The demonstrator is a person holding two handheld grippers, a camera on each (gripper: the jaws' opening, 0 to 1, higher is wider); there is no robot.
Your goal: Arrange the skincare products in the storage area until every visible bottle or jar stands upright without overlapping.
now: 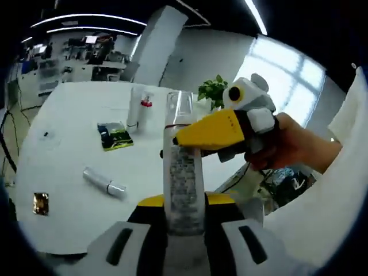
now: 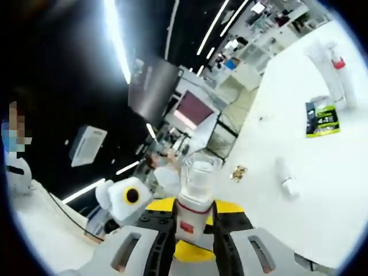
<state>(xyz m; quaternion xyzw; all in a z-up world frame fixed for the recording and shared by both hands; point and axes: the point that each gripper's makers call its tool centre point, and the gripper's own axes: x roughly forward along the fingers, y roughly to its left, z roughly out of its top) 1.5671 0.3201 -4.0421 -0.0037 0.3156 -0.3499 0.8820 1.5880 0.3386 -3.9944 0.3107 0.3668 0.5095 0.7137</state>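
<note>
Both grippers clamp one clear bottle, held above the white table.

The bottle (image 1: 183, 172) runs lengthwise straight out from the left gripper (image 1: 184, 221), whose jaws close on its lower body; the right gripper (image 1: 198, 138), held by a hand (image 1: 290, 146), pinches it near the cap end and grips the neck (image 2: 192, 213). On the table (image 1: 69, 218) a small tube (image 1: 105, 182) lies flat, a sachet (image 1: 115, 135) beside it, a white bottle (image 1: 137, 106) upright beyond. Bare tabletop surrounds them.
</note>
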